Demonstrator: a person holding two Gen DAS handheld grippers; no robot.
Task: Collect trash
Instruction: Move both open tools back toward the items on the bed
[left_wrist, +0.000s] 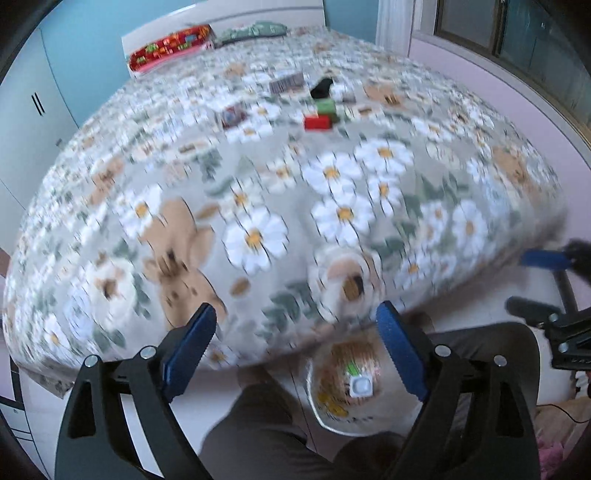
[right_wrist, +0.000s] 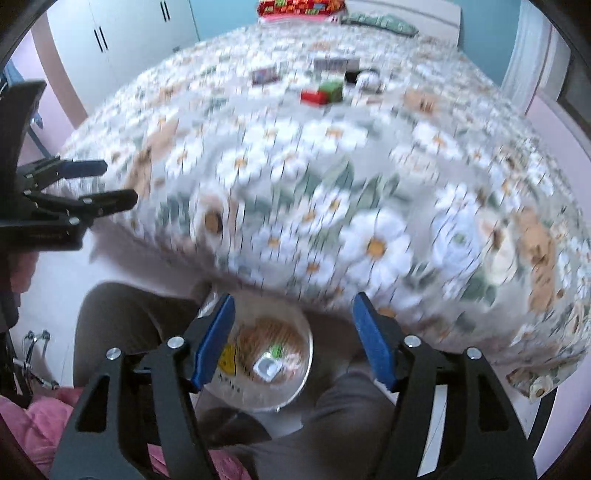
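Several pieces of trash lie blurred on the far part of the daisy-print bed (left_wrist: 258, 206): a red box (left_wrist: 317, 122), a green box (left_wrist: 327, 108), a black item (left_wrist: 321, 88), a striped box (left_wrist: 286, 82) and a small box (left_wrist: 232, 115). The red box (right_wrist: 313, 97) and green box (right_wrist: 331, 89) also show in the right wrist view. A round bin (left_wrist: 314, 398) on the floor holds wrappers and a small white cup (left_wrist: 361, 386). My left gripper (left_wrist: 295, 310) is open and empty above the bed's edge. My right gripper (right_wrist: 294, 298) is open and empty over the bin (right_wrist: 308, 354).
A person's grey-trousered legs (left_wrist: 258, 424) stand either side of the bin. A red pillow (left_wrist: 170, 46) lies at the bed's head. A white wardrobe (left_wrist: 29, 110) is on the left, a window (left_wrist: 517, 29) on the right. Pink cloth (right_wrist: 37, 424) lies on the floor.
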